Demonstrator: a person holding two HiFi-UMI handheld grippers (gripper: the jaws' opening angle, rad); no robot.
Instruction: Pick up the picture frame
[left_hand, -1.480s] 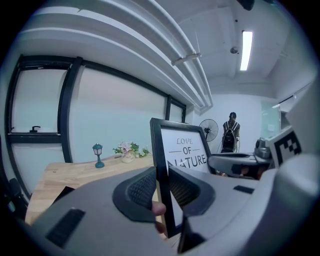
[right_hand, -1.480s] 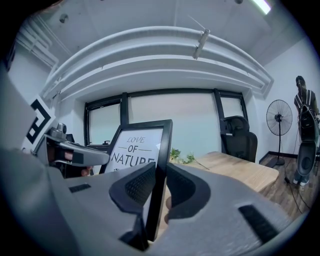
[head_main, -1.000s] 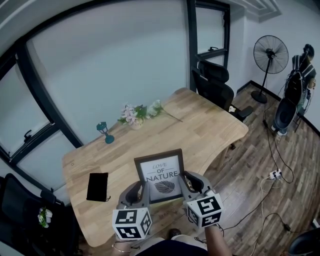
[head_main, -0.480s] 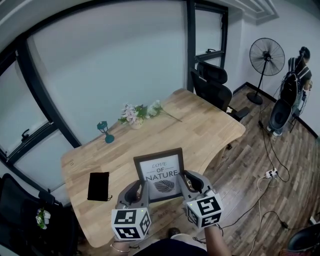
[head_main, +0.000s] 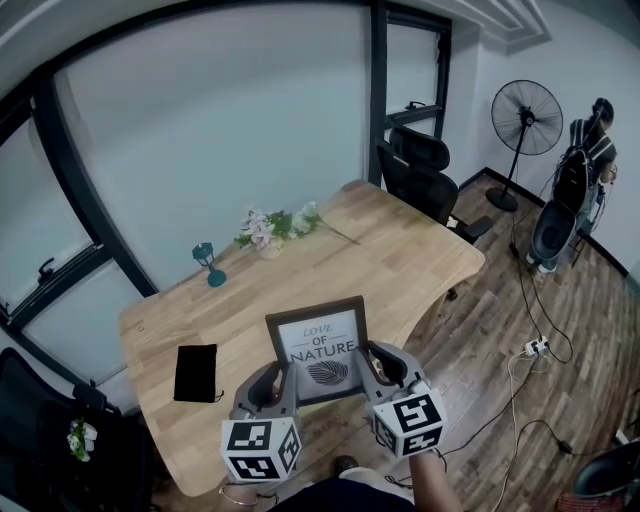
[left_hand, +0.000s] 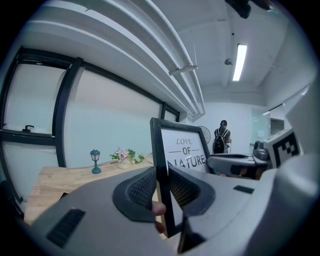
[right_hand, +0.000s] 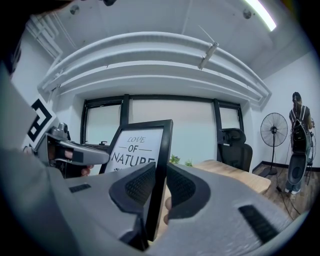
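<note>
Your left gripper (head_main: 281, 378) is clamped on the left edge of the picture frame (head_main: 318, 345), and your right gripper (head_main: 370, 362) on its right edge. You hold the frame upright over the near edge of the wooden worktop (head_main: 330, 270). A black pouch (head_main: 195, 372) lies to its left.

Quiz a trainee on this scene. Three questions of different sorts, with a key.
1. True or false: the picture frame lies flat on the table.
2. In the head view, which thing lies on the table to the left of the left hand-held gripper? A black pouch; B laptop; C mug.
3. Fill in: the right hand-held gripper is shut on the frame's ____ edge.
Key: 1 false, it is held upright; 2 A; 3 right.
</note>
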